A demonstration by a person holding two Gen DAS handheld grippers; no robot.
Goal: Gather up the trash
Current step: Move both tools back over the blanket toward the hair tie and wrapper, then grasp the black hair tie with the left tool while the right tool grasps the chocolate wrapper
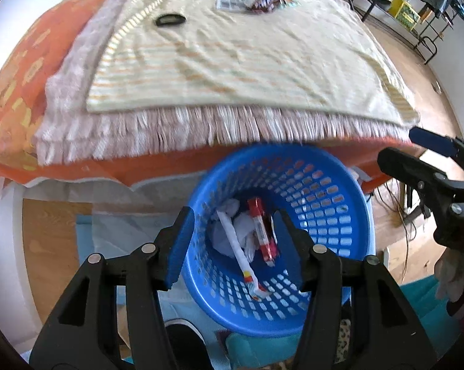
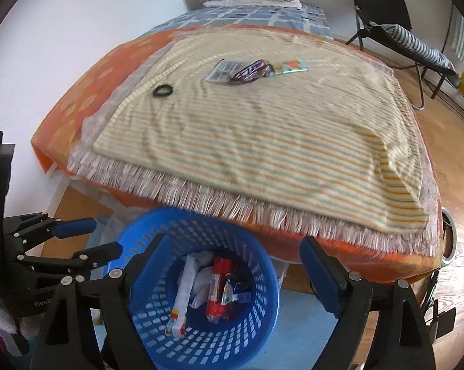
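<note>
1. Blue trash basket (image 1: 281, 215) on the floor sits under both grippers, holding wrappers.
2. More wrappers (image 2: 253, 69) lie far off on the bed (image 2: 263, 154).
3. Left gripper (image 1: 235, 240) and right gripper (image 2: 232, 265): jaws spread wide, empty.

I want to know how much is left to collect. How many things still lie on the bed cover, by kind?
Wrappers: 3 (grey-white, dark, colourful)
Black ring: 1
Total: 4
</note>
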